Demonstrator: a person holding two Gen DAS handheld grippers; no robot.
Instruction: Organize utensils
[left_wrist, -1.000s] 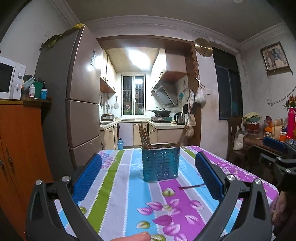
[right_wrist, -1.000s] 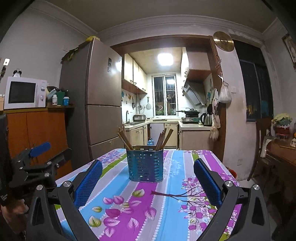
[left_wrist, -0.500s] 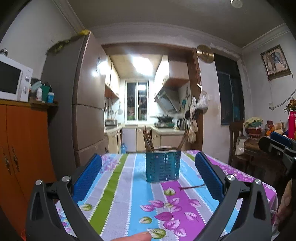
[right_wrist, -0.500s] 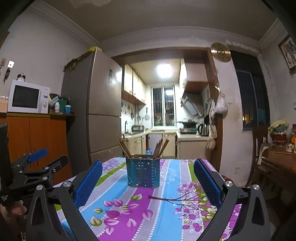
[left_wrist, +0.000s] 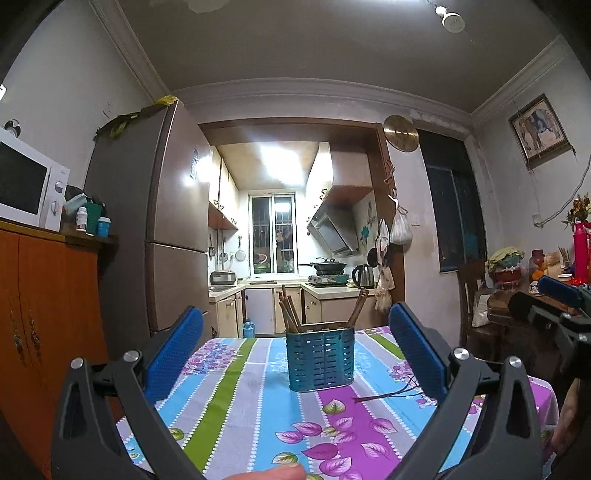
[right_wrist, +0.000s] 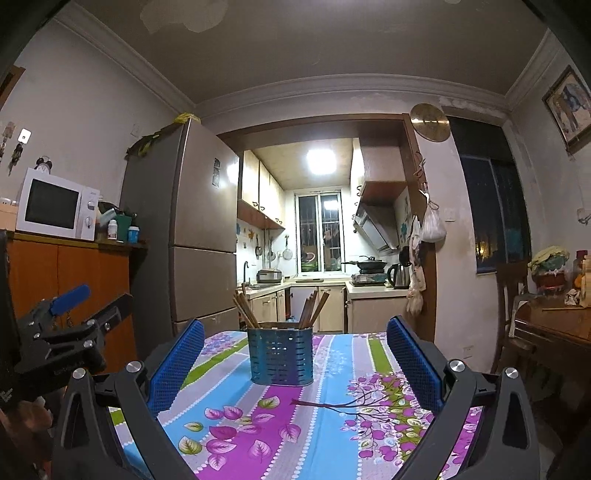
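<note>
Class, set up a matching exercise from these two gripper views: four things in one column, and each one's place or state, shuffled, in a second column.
Things:
1. utensil holder
2. chopsticks
3. microwave
4. left gripper

Places or states:
A. on the orange cabinet
B. open, holding nothing
C. standing in the blue container
D. on the flowered tablecloth

Pairs: 1-D, 2-C, 3-A, 4-B
</note>
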